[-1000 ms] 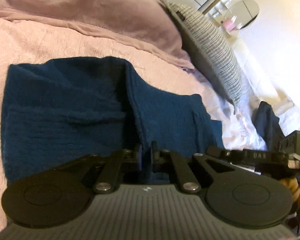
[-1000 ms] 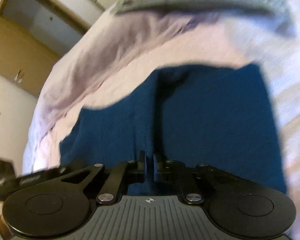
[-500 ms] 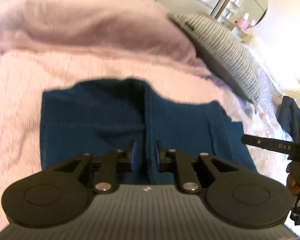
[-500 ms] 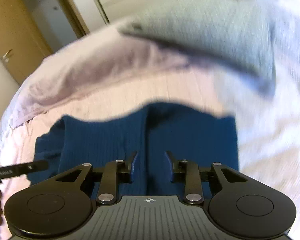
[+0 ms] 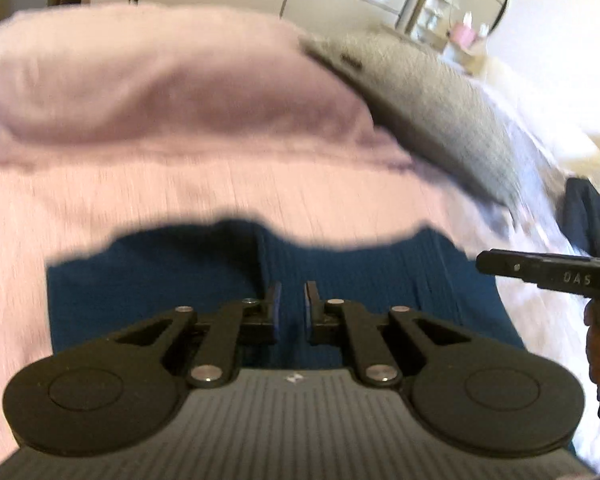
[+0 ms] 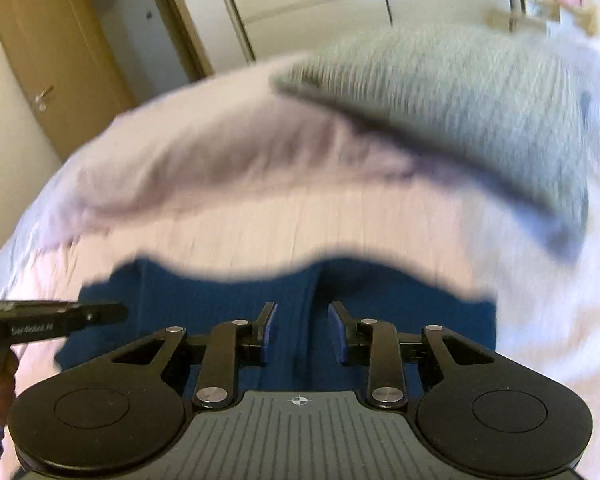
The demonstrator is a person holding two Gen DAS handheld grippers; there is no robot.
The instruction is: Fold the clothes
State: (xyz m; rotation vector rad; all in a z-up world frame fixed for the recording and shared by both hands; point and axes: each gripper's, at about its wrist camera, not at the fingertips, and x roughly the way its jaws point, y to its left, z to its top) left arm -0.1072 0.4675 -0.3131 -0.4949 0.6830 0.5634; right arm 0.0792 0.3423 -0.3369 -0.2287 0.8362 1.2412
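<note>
A dark blue knitted garment (image 5: 160, 280) lies folded flat on a pink bedspread (image 5: 180, 188); it also shows in the right wrist view (image 6: 204, 308). A raised fold line runs up its middle. My left gripper (image 5: 291, 308) hangs above the garment's near half, open and empty. My right gripper (image 6: 300, 330) is above the same garment, open wider and empty. Each gripper shows at the edge of the other's view: the right one (image 5: 548, 276) and the left one (image 6: 52, 320). Both views are blurred by motion.
A pink duvet roll (image 5: 160, 92) lies behind the garment. A grey striped pillow (image 5: 440, 116) leans at the back right. Another dark garment (image 5: 584, 216) lies at the far right. A wooden door (image 6: 48, 64) and wardrobes stand beyond the bed.
Both grippers were shut on the garment's fold a second ago. They have let go, opened and drawn up and back, so the garment now sits lower in both views.
</note>
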